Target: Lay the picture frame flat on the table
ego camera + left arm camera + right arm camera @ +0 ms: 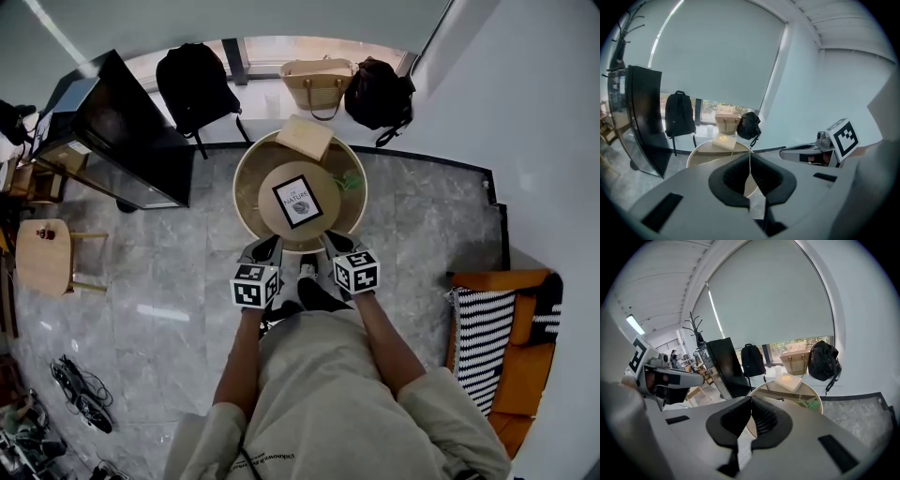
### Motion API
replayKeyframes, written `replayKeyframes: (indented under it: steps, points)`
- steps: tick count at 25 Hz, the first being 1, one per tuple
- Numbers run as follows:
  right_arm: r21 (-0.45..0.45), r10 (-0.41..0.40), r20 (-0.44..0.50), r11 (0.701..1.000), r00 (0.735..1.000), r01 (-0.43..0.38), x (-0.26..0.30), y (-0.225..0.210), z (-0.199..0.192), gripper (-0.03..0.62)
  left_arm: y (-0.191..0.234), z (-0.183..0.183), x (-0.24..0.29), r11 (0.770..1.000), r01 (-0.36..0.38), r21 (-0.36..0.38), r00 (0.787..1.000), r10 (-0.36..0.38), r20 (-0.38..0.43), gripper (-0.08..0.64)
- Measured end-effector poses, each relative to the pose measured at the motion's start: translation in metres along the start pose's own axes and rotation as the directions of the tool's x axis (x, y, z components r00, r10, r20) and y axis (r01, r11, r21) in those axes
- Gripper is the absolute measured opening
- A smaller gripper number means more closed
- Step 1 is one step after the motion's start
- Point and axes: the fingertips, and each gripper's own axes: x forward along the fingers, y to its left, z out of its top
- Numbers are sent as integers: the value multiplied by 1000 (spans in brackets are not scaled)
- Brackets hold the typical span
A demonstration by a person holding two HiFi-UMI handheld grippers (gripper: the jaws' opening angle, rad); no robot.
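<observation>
The frame lies flat mid-surface, straight ahead of left gripper and right gripper, both closed on nothing, neither nearer

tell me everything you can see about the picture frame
The picture frame is small and squarish, with a thin black border, a white mat and a grey leaf-like print under the word NATURE. It looks to lie face up, turned slightly askew, near the middle of the round wooden table. Only the table top touches it; nothing holds it. It shows in the head view alone.
</observation>
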Motion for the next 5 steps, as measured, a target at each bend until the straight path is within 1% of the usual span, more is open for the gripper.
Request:
replayKeyframes:
  steps: [5]
  points:
    - [-4, 1, 14, 1000, 1000, -1, -3, 5, -1, 32, -3, -3, -4, 1000, 10, 11, 1000, -10, 1, 25]
